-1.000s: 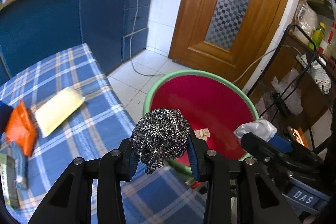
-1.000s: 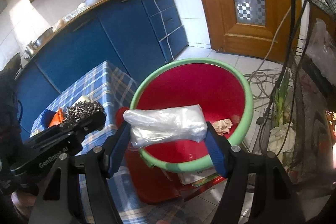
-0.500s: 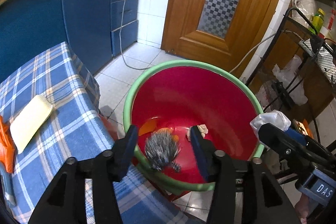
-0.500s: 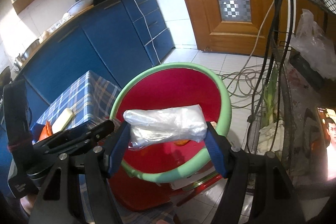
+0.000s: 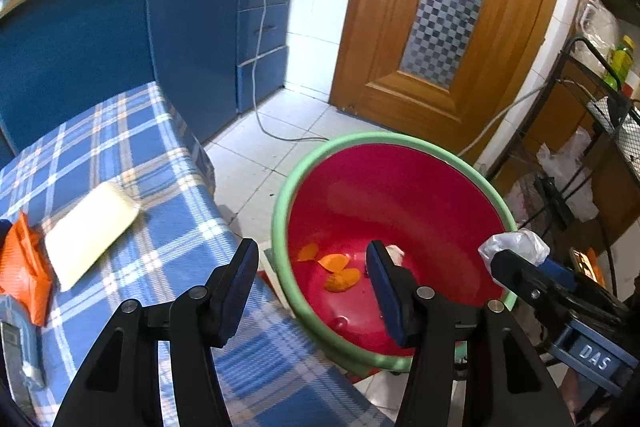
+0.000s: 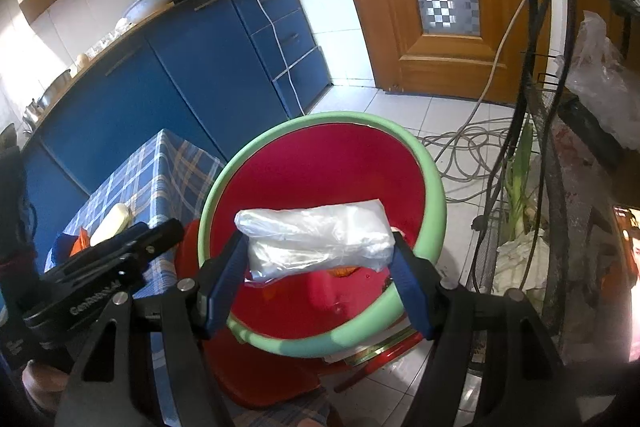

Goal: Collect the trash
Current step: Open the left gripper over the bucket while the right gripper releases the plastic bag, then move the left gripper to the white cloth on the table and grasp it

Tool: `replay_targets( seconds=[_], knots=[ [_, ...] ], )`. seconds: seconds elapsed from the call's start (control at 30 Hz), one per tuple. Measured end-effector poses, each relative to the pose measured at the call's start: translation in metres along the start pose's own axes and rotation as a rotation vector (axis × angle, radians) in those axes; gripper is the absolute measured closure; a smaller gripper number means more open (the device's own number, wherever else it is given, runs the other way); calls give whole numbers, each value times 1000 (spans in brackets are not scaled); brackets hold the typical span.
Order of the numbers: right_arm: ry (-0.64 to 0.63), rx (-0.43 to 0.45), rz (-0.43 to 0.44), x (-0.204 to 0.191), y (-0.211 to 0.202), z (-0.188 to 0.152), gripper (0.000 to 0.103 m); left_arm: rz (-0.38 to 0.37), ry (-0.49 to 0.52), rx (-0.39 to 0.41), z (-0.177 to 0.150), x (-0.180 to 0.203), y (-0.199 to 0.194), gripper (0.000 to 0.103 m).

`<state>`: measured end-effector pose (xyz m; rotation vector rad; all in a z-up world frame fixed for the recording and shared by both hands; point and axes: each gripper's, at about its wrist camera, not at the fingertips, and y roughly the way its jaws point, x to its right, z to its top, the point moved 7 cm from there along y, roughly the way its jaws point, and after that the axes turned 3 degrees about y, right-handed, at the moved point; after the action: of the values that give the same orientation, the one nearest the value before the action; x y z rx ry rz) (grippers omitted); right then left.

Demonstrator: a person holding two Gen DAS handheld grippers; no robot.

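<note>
A red bin with a green rim stands on the floor beside the table; it also shows in the right wrist view. Orange peels and a crumpled scrap lie at its bottom. My left gripper is open and empty above the bin's near rim. My right gripper is shut on a clear plastic bag and holds it over the bin; the bag also shows at the right of the left wrist view.
A table with a blue plaid cloth holds a pale yellow sponge and an orange wrapper. Blue cabinets, a wooden door, a wire rack and floor cables surround the bin.
My left gripper opened and the steel wool ball it held dropped out of it into the bin; it is no longer visible. My right gripper keeps holding the bag over the bin.
</note>
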<state>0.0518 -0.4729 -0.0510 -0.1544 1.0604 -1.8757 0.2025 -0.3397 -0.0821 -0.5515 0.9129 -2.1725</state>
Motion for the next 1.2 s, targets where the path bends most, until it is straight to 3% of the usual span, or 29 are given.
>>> replay_targets(
  seconds=[0.2, 0.33, 0.7, 1.2],
  knots=[
    [-18, -12, 3, -4, 13, 4, 30, 12, -16, 8, 0, -6, -5, 45],
    [-12, -11, 10, -4, 17, 6, 17, 19, -27, 14, 0, -10, -10, 45],
    [-3, 22, 49, -10, -5, 5, 17, 35, -65, 46, -4, -24, -37, 45],
    [-58, 43, 114, -47, -37, -8, 17, 77, -141, 95, -23, -57, -91, 45]
  ],
)
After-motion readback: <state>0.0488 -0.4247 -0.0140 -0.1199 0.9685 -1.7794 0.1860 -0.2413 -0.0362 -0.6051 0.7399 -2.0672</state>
